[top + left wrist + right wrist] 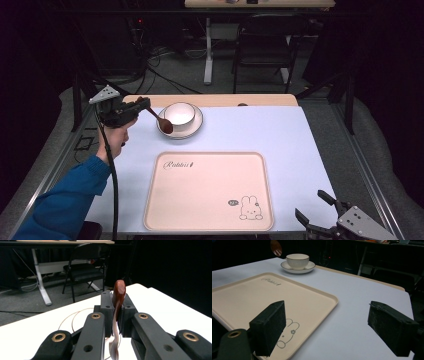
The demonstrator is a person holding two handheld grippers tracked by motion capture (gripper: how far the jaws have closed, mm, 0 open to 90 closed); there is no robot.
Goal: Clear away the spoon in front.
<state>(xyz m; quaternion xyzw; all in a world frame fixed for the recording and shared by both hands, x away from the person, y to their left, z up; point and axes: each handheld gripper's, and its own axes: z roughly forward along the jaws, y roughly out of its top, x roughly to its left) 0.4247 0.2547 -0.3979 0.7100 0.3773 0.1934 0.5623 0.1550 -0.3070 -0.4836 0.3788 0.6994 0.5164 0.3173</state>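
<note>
Left gripper (142, 106): we see it clamping a brown spoon (161, 121) over the saucer (196, 128).
Right gripper (315, 207): jaws apart.

a reddish-brown spoon (161, 120) sits in my black left gripper (141, 106), over a white bowl (179, 113) with a thin dark rim on a white saucer (196, 126). the cream tray (210, 192) carries a line-drawn rabbit and dark script, on a pale lavender-blue table (280, 140). my sleeve (65, 202) is blue; my right gripper (327, 327) is black.

The tray (210, 192) bears a cursive word at its upper left, too small to read surely.
</note>
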